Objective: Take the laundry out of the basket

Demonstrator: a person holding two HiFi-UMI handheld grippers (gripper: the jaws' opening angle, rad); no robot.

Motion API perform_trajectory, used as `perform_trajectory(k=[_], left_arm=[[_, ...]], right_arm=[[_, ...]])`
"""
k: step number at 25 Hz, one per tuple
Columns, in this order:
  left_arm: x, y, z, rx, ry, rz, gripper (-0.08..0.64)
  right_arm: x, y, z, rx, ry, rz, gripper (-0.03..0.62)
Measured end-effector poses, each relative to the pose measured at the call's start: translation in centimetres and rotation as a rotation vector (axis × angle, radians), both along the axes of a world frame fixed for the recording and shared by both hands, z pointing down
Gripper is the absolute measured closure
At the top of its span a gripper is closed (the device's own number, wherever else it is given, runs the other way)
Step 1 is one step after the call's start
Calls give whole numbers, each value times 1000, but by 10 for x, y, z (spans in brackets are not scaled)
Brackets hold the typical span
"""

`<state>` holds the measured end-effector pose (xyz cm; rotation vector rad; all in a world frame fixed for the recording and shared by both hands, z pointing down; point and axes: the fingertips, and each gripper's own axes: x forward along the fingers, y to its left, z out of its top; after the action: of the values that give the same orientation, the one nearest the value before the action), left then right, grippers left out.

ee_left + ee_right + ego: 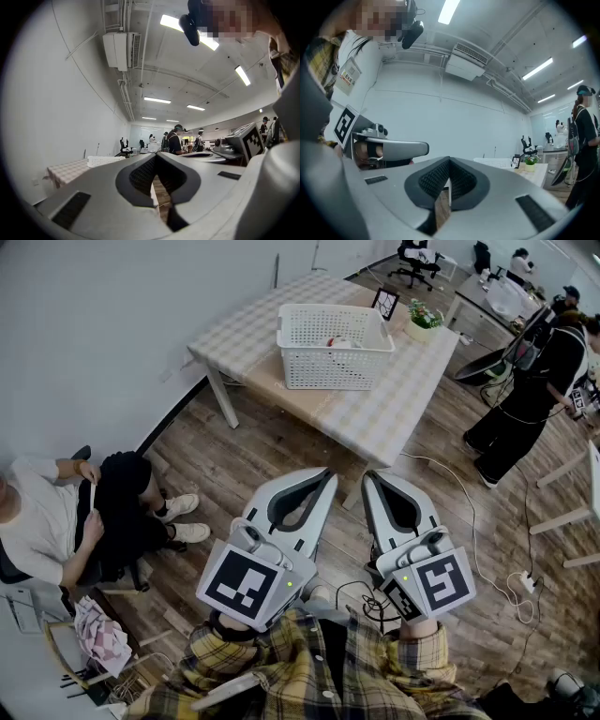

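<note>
Left gripper (326, 474) and right gripper (368, 476) are both hanging closed and empty, well short of the white laundry basket (335, 362) sitting ahead on the checkered table (398, 413), laundry (339, 341) lying inside, so the whole job's waiting.

The left gripper (324, 474) and the right gripper (371, 476) are held level and side by side, the right one just beside the left. The two are angled slightly toward each other, so that the tips are nearer together than the rear ends. The jaws of each gripper are seen pressed together, with nothing gripped between them. A left marker cube (246, 585) and a right marker cube (442, 582) are carried at the rear of the grippers, and the hands are mostly hidden beneath them. Behind the cubes, both forearms are covered by plaid sleeves (424, 648) and are drawn in close to the body.
</note>
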<state>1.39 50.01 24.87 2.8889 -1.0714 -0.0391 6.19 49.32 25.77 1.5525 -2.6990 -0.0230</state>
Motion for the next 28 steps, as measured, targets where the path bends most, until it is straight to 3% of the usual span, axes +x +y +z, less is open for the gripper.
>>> perform_trajectory(k=[12,19,28], left_arm=[[16,9,-4,5,2,-25,545],[20,16,-7,53,11,-65,545],[19,9,-5,22,-5,-90,545]], right_arm=[[25,11,-4,5,-22,8,597],[36,20,-2,10,-24,-17,596],[35,12,-1,7,-29,-39,595]])
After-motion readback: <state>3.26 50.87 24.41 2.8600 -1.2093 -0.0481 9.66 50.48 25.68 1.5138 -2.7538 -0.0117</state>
